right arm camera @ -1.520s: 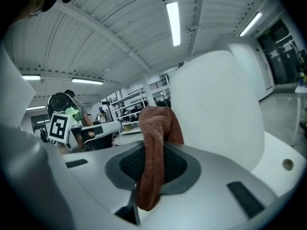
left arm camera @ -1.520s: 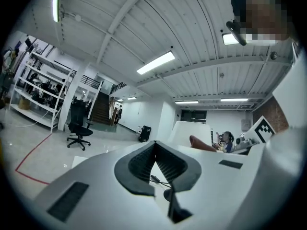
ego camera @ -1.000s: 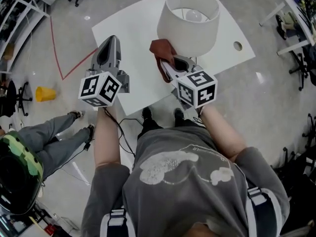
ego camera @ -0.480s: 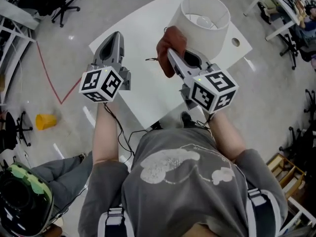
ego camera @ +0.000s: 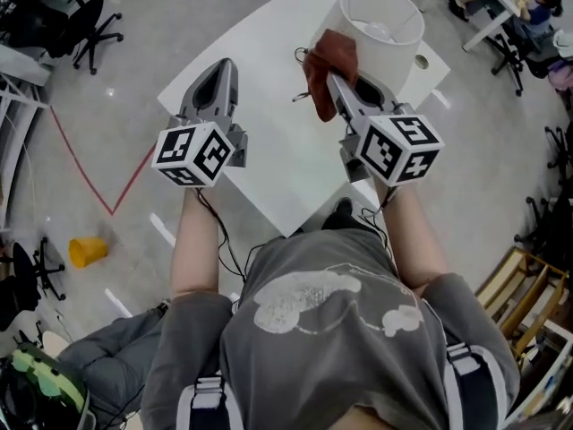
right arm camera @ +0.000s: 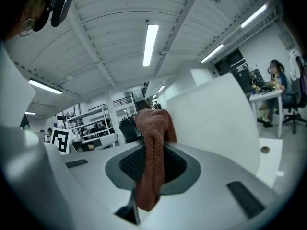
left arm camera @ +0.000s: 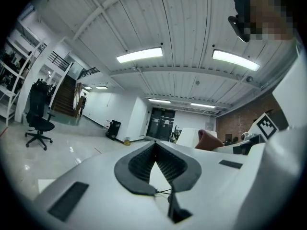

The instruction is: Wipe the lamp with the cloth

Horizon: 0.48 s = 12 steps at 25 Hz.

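Right tool (ego camera: 331, 86): it is clenching on the cloth (ego camera: 328, 59) and pinching a fold between its ribbed dark pads. It is reaching toward the lamp from the person's side.
Cloth: it is bunching up above the tips of the tool, and a loose tail is hanging down between the jaws. The bunched part is lying at the near left side of the lamp (ego camera: 380, 27), high up by the rim. It is just beside the shade or touching it; the views are not settling which.
Lamp: it is standing upright near the far corner of the tabletop (ego camera: 269, 141), and a bulb (ego camera: 380, 32) is showing inside its open top.
Left tool (ego camera: 223, 66): it is hovering over the left part of the tabletop, well apart from the lamp. Its jaws are meeting at the tips and gripping nothing.
Materials and shapes: the cloth is rust-brown, with a knitted, towel-like weave. The shade is a plain white drum with a smooth wall. Both tools are wearing grey shells, and each is carrying a cube with black-and-white square markers.
Tabletop: it is a white, matt, four-sided slab with a small round hole (ego camera: 421, 61) near the lamp.
Room: a pale glossy floor is reflecting the ceiling lights. A red line (ego camera: 89, 173) is running across the floor, a yellow cone (ego camera: 87, 250) is lying on it, and office chairs (ego camera: 85, 23) are standing around. Overhead, a ribbed white ceiling is carrying strip lights.
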Each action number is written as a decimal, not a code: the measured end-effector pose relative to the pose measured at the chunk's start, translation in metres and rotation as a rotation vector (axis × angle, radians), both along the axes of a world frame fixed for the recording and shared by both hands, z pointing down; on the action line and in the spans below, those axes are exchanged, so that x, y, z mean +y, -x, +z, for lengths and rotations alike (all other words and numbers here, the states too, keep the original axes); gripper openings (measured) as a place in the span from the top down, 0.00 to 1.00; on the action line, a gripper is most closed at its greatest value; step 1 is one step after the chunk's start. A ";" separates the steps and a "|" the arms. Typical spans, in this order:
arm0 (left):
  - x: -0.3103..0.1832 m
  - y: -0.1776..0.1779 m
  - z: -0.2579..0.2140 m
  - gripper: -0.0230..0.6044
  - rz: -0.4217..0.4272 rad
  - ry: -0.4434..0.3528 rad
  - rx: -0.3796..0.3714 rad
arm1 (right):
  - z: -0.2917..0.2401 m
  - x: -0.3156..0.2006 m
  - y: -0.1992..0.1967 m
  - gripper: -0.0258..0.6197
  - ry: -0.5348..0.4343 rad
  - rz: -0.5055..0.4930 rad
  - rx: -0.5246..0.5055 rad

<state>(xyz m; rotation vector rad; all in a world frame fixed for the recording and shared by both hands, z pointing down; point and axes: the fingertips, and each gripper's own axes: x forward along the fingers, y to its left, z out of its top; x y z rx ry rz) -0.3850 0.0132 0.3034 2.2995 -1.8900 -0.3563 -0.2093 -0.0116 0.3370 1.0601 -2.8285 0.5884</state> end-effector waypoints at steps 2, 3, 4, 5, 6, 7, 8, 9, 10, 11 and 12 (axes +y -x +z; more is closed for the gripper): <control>-0.002 -0.009 0.002 0.95 0.023 0.008 -0.002 | 0.019 0.001 -0.004 0.87 0.036 0.010 0.023; -0.003 -0.012 0.003 0.95 0.029 0.010 -0.003 | 0.028 0.001 -0.005 0.87 0.051 0.012 0.034; -0.004 -0.015 0.003 0.95 0.034 0.013 -0.004 | 0.037 0.001 -0.006 0.87 0.065 0.013 0.045; -0.006 -0.018 0.003 0.95 0.038 0.015 -0.007 | 0.045 0.002 -0.008 0.87 0.076 0.012 0.054; -0.007 -0.021 0.003 0.95 0.040 0.017 -0.012 | 0.051 0.003 -0.009 0.87 0.085 0.008 0.063; -0.008 -0.023 0.002 0.95 0.038 0.019 -0.018 | 0.057 0.004 -0.009 0.87 0.092 0.000 0.071; -0.009 -0.024 0.000 0.95 0.032 0.020 -0.024 | 0.062 0.005 -0.008 0.87 0.098 -0.012 0.079; -0.010 -0.025 -0.002 0.95 0.022 0.020 -0.029 | 0.067 0.007 -0.007 0.87 0.106 -0.026 0.087; -0.010 -0.026 -0.003 0.95 0.011 0.021 -0.030 | 0.071 0.009 -0.005 0.87 0.116 -0.042 0.095; -0.009 -0.026 -0.004 0.95 0.000 0.022 -0.029 | 0.076 0.012 -0.003 0.87 0.126 -0.061 0.103; -0.007 -0.025 -0.005 0.95 -0.011 0.023 -0.029 | 0.078 0.016 0.002 0.87 0.134 -0.083 0.108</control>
